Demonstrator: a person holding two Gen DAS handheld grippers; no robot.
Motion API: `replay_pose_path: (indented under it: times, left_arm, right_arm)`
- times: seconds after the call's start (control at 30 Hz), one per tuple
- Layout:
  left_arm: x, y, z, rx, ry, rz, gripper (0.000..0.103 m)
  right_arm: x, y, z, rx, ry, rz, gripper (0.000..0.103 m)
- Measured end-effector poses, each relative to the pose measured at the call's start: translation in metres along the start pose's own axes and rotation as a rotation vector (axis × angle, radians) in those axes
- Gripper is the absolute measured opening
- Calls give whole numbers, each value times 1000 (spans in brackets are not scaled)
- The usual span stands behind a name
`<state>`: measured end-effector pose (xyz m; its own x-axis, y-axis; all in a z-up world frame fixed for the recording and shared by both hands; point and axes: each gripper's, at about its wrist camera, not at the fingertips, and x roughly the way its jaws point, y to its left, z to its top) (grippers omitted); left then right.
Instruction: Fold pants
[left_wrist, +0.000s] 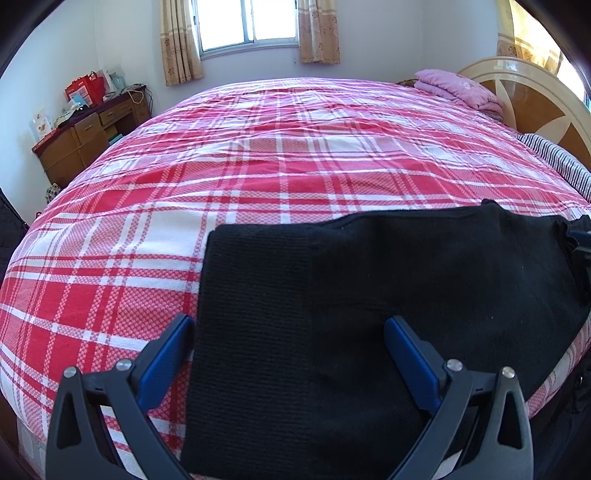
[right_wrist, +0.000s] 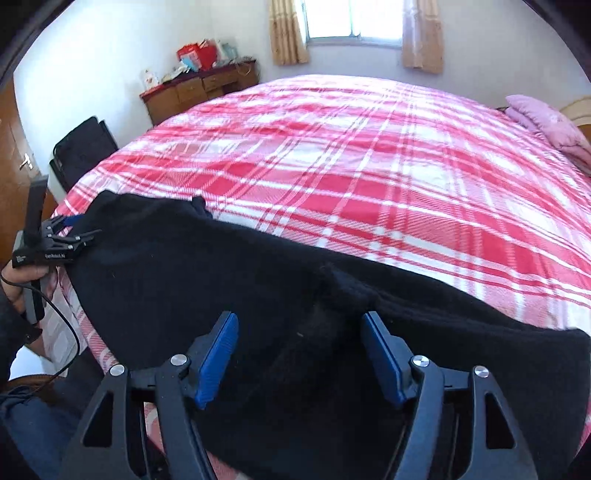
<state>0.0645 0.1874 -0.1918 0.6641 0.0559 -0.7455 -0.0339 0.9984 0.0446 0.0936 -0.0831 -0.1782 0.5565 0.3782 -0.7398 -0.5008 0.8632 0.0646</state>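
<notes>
A: Status, left to right, referenced to the pants (left_wrist: 388, 295)?

B: Black knit pants lie flat along the near edge of the plaid bed cover (left_wrist: 258, 166), partly hanging over that edge. Left gripper (left_wrist: 290, 326) sits at the pants' left end, jaws spread wide: left pad over bare cover just beside the fabric edge, right pad over the cloth. Nothing pinched.

A: Right side?

B: Right gripper (right_wrist: 299, 325) is over the pants' right portion, near a raised bunch in the cloth. Jaws well apart, cloth beneath them, pads not pressing on it. Holding nothing.

A: So both free. Step in hand?

B: My read: between grasps, lining up the next fold. To do it well, grab both corners of one end through all layers, lift evenly, carry across so the edges meet. Flatten that bunch first or it gets locked into the fold. Watch the overhang, it could slide off.

A: Any readable text?

B: Right view shows the left gripper's body (right_wrist: 40, 254) with small white lettering. Too small to read for sure. The red bags on the dresser (left_wrist: 88, 129) far beyond the pants aren't legible either.
</notes>
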Motion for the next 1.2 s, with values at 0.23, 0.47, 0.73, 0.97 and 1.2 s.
replay_pose_path:
  times: [0.23,0.47,0.73,0.97,1.2]
  left_arm:
    - [-4,0,-4,6,12,1,103]
    - [-21,12,-17,-11,37,2,103]
    - [-17,13,-21,-19,14,-29,103]
    - [-24,40,-15,-175,12,-196,92]
    - [-21,47,-16,-240,31,-231,48]
  right_arm:
    - [-45,-25,-7,53,-112,-40,77]
    - [-5,-27,-20,71,76,31,77]
    - [-26,-5,-20,-40,-61,-52,78]
    - [-33,-26,-15,60,-128,-63,78]
    - [-32,-37,-19,134,-137,-54,78]
